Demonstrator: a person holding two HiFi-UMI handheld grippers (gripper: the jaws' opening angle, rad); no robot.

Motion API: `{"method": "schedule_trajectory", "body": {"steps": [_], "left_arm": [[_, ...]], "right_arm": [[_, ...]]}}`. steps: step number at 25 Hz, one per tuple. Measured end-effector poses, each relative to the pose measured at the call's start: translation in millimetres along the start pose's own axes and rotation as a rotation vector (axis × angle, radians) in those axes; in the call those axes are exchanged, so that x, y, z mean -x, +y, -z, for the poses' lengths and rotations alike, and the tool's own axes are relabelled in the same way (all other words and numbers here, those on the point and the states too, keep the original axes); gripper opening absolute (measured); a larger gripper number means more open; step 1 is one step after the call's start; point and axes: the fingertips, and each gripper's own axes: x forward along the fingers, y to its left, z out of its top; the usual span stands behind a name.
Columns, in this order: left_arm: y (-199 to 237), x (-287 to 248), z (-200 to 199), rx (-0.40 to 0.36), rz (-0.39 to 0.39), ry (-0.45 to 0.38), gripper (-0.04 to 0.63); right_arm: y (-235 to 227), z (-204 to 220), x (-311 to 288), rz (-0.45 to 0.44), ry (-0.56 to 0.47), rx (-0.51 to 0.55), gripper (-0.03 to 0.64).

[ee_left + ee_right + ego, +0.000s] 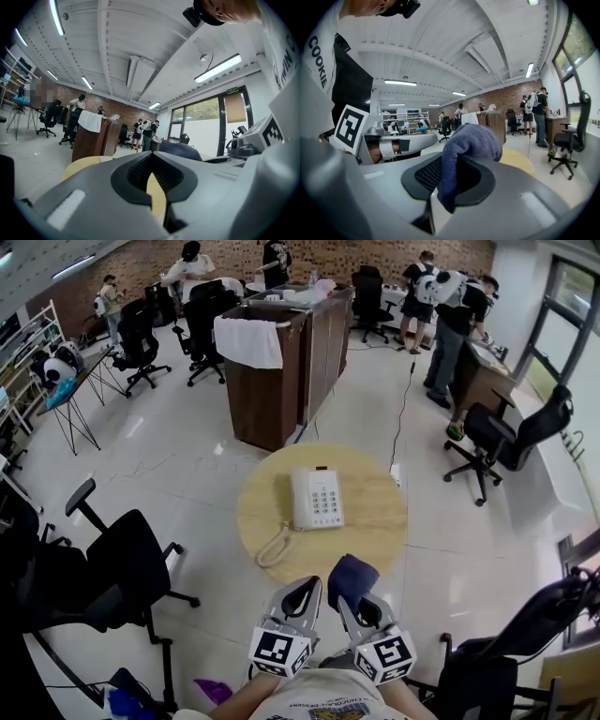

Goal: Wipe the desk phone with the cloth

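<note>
Holding the cloth in my right claw, I have the jaws clamped on a fold of the dark blue fabric, and the rest bunches up over the tips. My left claw has its jaws together at the tips with nothing between them; through the small gap behind the tips I see only the pale wood of the table. From the head view both claws sit side by side at the near edge of the round table, close to my body, the left one just beside the right. The phone lies in the middle of the table, white, handset on its cradle at the left side and keypad to the right, well apart from the cloth. Its coiled cord loops off the near left corner across the wood. Neither claw touches the phone
</note>
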Motion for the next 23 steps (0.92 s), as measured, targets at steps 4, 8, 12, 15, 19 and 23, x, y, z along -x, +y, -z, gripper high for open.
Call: {"method": "schedule_trajectory", "body": {"steps": [4, 8, 12, 15, 19, 23], "left_arm": [[-3, -2, -4, -0.019, 0.01, -0.008, -0.008], [-7, -3, -5, -0.019, 0.018, -0.005, -0.008], [-6, 0, -3, -0.021, 0.017, 0.004, -0.008], [-5, 3, -4, -0.03, 0.023, 0.006, -0.008], [-2, 5, -5, -0.031, 0.018, 0.012, -0.008], [-1, 5, -4, -0.029, 0.015, 0.013, -0.008]], "right_arm": [[-5, -3, 3, 0.019, -0.017, 0.0, 0.064], [-4, -7, 3, 0.012, -0.03, -0.001, 0.064], [-1, -4, -2, -0.002, -0.022, -0.003, 0.064], [3, -5, -6, -0.012, -0.024, -0.002, 0.064], [7, -7, -9, -0.026, -0.031, -0.002, 0.064], [7, -6, -9, -0.023, -0.024, -0.005, 0.064]]}}
